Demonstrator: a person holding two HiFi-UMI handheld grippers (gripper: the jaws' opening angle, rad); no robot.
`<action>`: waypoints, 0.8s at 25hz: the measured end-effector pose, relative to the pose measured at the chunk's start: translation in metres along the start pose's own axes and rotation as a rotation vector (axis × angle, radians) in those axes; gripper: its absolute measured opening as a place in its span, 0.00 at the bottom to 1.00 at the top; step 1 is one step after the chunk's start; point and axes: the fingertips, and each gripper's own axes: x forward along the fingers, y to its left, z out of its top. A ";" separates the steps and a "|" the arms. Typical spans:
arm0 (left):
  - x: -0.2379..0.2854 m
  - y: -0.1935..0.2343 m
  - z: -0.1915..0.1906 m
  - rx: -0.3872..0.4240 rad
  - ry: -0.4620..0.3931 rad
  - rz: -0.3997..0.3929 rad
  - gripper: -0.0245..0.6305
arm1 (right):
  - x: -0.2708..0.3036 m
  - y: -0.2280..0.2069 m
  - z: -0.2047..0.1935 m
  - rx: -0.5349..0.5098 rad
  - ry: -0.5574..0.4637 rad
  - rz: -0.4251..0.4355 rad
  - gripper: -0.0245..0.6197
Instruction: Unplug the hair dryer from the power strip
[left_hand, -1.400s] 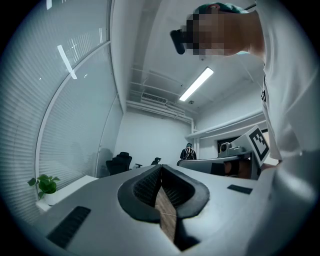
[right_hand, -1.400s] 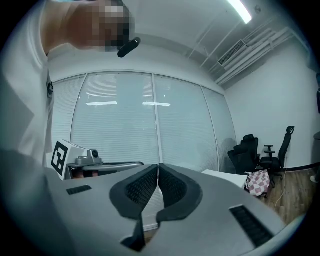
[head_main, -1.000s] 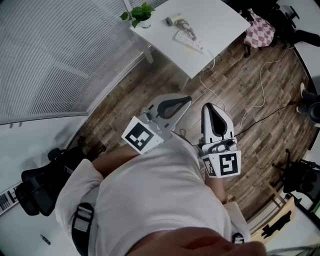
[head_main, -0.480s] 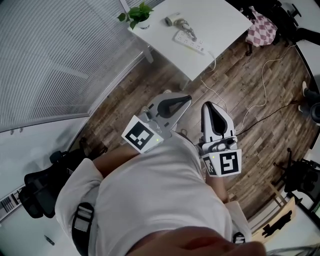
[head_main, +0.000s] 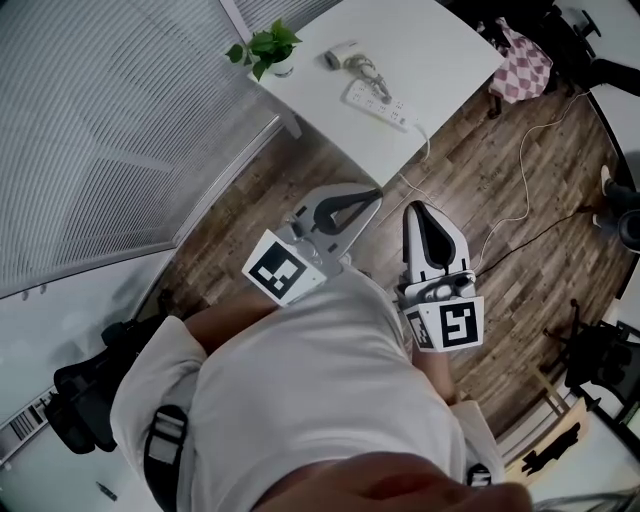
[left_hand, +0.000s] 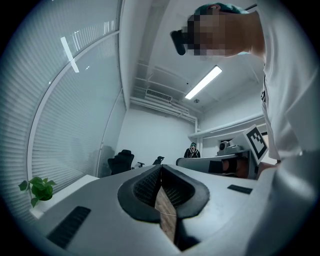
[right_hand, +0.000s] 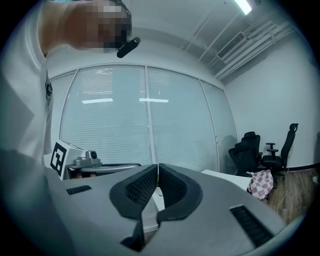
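Left gripper (head_main: 374, 195): jaws together, tips meeting, nothing between them. In its own view the same gripper (left_hand: 161, 169) shows closed tips, with only a sliver of wood floor (head_main: 255, 205) seen through the gap behind them. Right gripper (head_main: 414, 210): jaws also closed and empty; its own view (right_hand: 157, 169) agrees. Both are held level in front of the person's torso (head_main: 320, 400), side by side and not touching, left one on the left, tips pointing away toward the far end of the scene.

Hair dryer (head_main: 343, 56): lies on the white table (head_main: 440, 40) at the far end, well apart from both grippers. It sits beyond and slightly left of the left gripper's tips.

Power strip (head_main: 381, 94): on the same table, just near and right of the hair dryer, so closer to the grippers than the dryer is, but still well apart from them. A bundle of cord (head_main: 368, 70) lies between dryer and strip. Too small to tell whether a plug is seated in the strip.

White cable (head_main: 430, 118) runs from the strip's right end over the table's near edge. Potted plant (head_main: 265, 42) stands at the table's left corner, left of the dryer. Checked cloth (head_main: 520, 62) is off the table's right side.
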 end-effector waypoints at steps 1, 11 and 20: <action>0.004 0.008 0.001 -0.001 -0.003 -0.002 0.08 | 0.008 -0.004 0.001 -0.001 0.001 -0.003 0.09; 0.042 0.092 0.012 -0.011 -0.007 -0.037 0.08 | 0.095 -0.036 0.012 -0.019 0.003 -0.037 0.09; 0.071 0.161 0.024 -0.015 -0.003 -0.079 0.08 | 0.168 -0.058 0.019 -0.017 0.015 -0.069 0.09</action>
